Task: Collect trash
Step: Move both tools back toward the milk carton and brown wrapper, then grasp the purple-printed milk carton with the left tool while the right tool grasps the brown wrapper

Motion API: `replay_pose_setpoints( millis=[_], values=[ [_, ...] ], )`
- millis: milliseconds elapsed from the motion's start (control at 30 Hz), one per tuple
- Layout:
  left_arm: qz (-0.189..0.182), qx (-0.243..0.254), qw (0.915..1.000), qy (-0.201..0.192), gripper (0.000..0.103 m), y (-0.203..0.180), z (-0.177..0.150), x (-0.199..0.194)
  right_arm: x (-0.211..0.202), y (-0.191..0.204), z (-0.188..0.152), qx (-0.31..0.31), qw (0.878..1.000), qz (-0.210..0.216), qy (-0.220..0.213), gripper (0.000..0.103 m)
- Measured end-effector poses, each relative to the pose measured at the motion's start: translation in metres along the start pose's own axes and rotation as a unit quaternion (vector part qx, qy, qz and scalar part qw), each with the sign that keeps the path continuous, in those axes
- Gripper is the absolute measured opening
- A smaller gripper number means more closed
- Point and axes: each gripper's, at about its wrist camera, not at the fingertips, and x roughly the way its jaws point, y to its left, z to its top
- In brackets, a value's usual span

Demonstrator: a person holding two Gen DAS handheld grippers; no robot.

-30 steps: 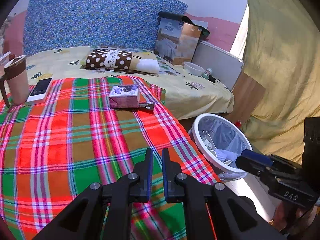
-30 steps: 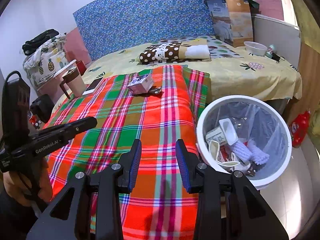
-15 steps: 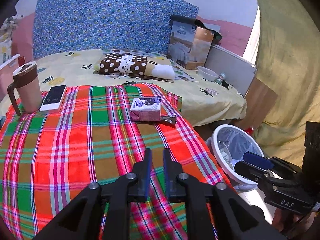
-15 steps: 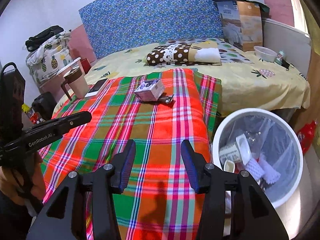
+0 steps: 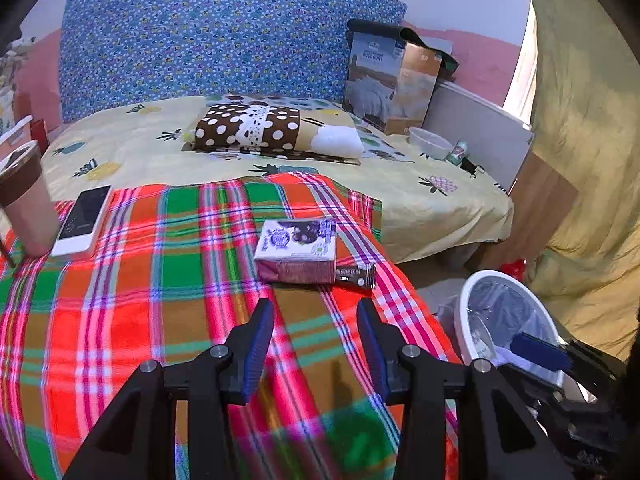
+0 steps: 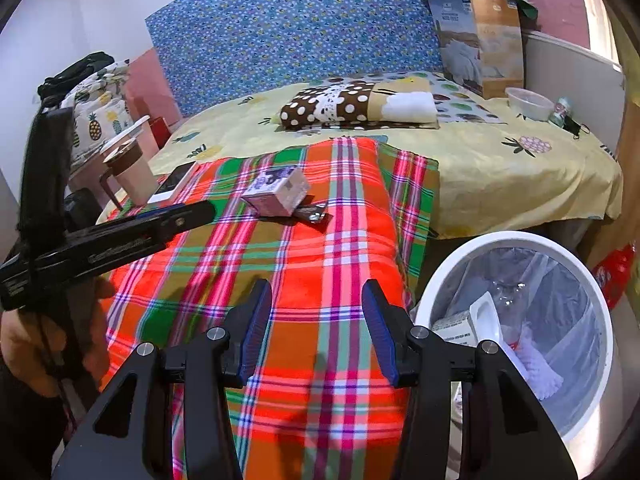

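Observation:
A purple-and-white carton (image 5: 295,250) lies on the plaid blanket (image 5: 160,280) with a dark wrapper (image 5: 355,273) beside its right end. Both show in the right wrist view, the carton (image 6: 276,193) and the wrapper (image 6: 314,213). My left gripper (image 5: 316,346) is open and empty, just short of the carton. My right gripper (image 6: 317,326) is open and empty over the blanket's near part. A white bin (image 6: 516,332) with a clear liner holds several pieces of trash on the floor at the right; it also shows in the left wrist view (image 5: 504,320).
A brown-and-cream cup (image 5: 24,200) and a phone (image 5: 84,220) stand on the blanket's left. A polka-dot pillow (image 5: 256,128), a quilt box (image 5: 394,84), a bowl (image 5: 430,146) and a small bottle (image 5: 456,152) lie on the yellow bed.
My left gripper has opened from shut and moved forward toward the carton. My right gripper has opened wider and swung a little left, away from the bin.

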Motion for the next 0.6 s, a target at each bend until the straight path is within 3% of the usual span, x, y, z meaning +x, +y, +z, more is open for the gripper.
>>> replay_pose_setpoints(
  millis=[367, 600],
  values=[
    [0.040, 0.025, 0.9988, 0.016, 0.043, -0.006, 0.027, 0.077, 0.018, -0.014, 0.008, 0.005, 1.000, 0.002, 0.013, 0.049],
    [0.067, 0.018, 0.9973, 0.024, 0.045, 0.026, 0.017, 0.073, 0.022, -0.014, 0.013, 0.001, 1.000, 0.009, 0.015, 0.049]
  ],
)
